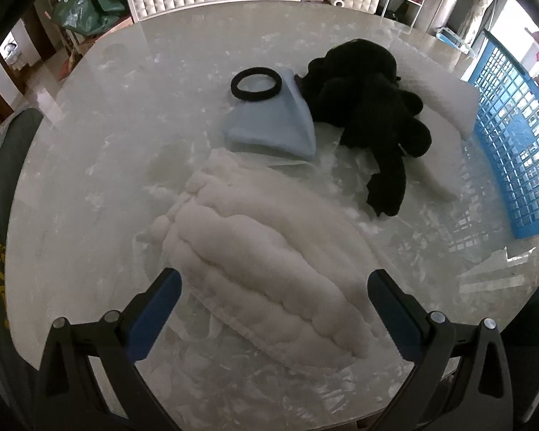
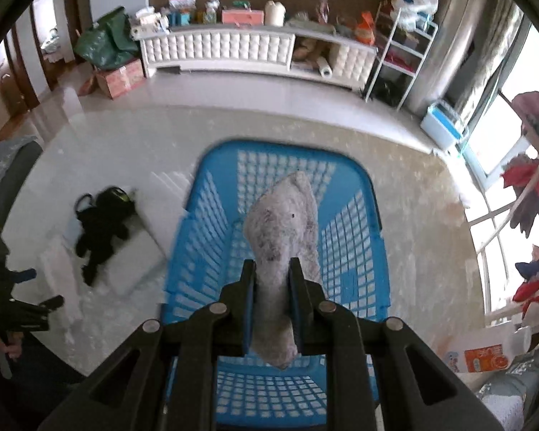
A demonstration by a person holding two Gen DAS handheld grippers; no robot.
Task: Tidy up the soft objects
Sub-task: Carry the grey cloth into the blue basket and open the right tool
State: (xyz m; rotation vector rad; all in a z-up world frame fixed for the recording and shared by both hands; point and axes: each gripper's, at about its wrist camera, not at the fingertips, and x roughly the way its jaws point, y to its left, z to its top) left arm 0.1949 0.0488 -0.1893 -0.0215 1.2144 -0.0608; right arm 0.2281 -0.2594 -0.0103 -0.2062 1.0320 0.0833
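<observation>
Blue-padded, the right tool [image 2: 272,280] is clenched on a pale speckled soft toy [image 2: 287,237], which hangs over the blue lattice basket [image 2: 204,215] on the worktop [image 2: 125,143]. The left tool [image 1: 273,289] is spread wide, its pads either side of a fluffy white cloth [image 1: 262,251] without touching it. Beyond lie a folded light-blue cloth [image 1: 273,122] with a black ring [image 1: 256,84] on it, and just beside it a black plush toy [image 1: 370,107].

A home living room: cluttered TV cabinet [image 2: 233,48], marble table [image 1: 125,143].
</observation>
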